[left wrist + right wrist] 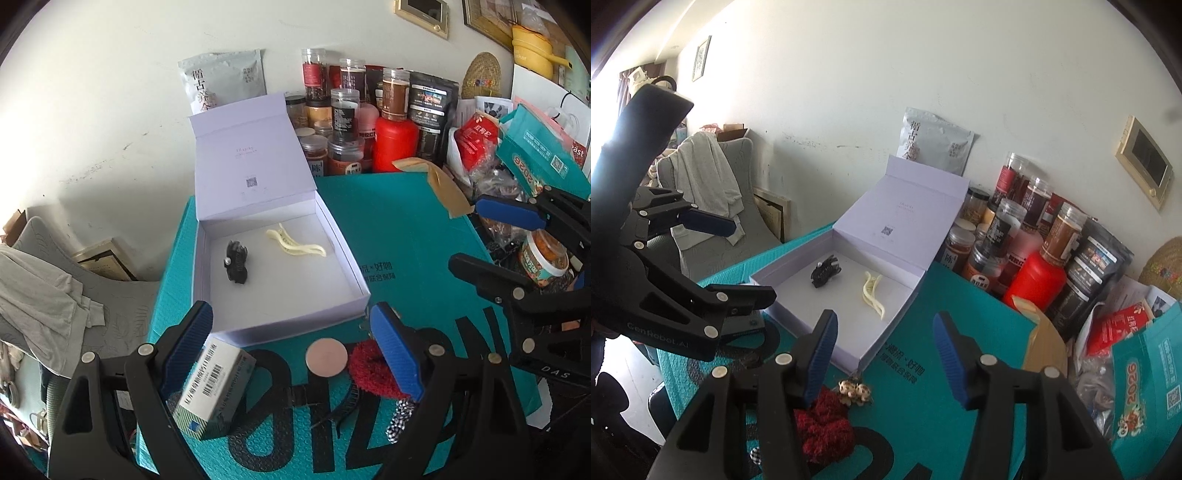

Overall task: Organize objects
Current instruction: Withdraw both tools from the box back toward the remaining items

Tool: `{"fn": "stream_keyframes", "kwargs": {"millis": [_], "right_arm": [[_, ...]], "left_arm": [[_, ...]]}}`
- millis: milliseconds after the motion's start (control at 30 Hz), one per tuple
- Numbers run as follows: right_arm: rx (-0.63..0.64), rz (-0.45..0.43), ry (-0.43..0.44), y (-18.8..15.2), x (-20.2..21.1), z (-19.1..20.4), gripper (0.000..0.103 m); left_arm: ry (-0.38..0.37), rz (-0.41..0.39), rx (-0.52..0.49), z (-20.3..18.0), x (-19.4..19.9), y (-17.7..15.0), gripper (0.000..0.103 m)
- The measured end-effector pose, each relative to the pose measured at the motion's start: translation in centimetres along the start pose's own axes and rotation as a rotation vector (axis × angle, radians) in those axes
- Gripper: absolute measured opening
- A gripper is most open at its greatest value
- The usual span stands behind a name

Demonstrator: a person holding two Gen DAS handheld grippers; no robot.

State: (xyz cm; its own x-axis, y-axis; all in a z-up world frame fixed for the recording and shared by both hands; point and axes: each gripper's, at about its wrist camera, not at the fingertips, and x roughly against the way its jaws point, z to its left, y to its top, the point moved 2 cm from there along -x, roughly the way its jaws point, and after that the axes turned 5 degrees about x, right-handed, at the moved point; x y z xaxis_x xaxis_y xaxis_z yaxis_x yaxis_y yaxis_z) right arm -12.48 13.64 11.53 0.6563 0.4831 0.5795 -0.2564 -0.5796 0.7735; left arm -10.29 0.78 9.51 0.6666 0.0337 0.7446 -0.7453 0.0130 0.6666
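An open white box sits on a teal padded surface, its lid leaning back. Inside lie a black hair clip and a cream hair clip. My left gripper is open over the near edge, above a small barcoded carton, a pink round disc and a red scrunchie. My right gripper is open with nothing between its fingers, above a small beige hair ornament.
Jars and a red bottle crowd the wall behind the box. A teal bag and a snack cup stand at the right. A grey chair with draped clothes is at the left. Checkered fabric lies near the front.
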Motion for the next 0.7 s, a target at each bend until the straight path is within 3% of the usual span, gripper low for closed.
{"fn": "stream_keyframes", "kwargs": {"millis": [700], "right_arm": [[-0.045,0.146,0.11,-7.3,-2.4,3.3,0.055]], "left_arm": [[-0.041,0.125,0.035,0.3,-3.8,-8.4,0.087]]}}
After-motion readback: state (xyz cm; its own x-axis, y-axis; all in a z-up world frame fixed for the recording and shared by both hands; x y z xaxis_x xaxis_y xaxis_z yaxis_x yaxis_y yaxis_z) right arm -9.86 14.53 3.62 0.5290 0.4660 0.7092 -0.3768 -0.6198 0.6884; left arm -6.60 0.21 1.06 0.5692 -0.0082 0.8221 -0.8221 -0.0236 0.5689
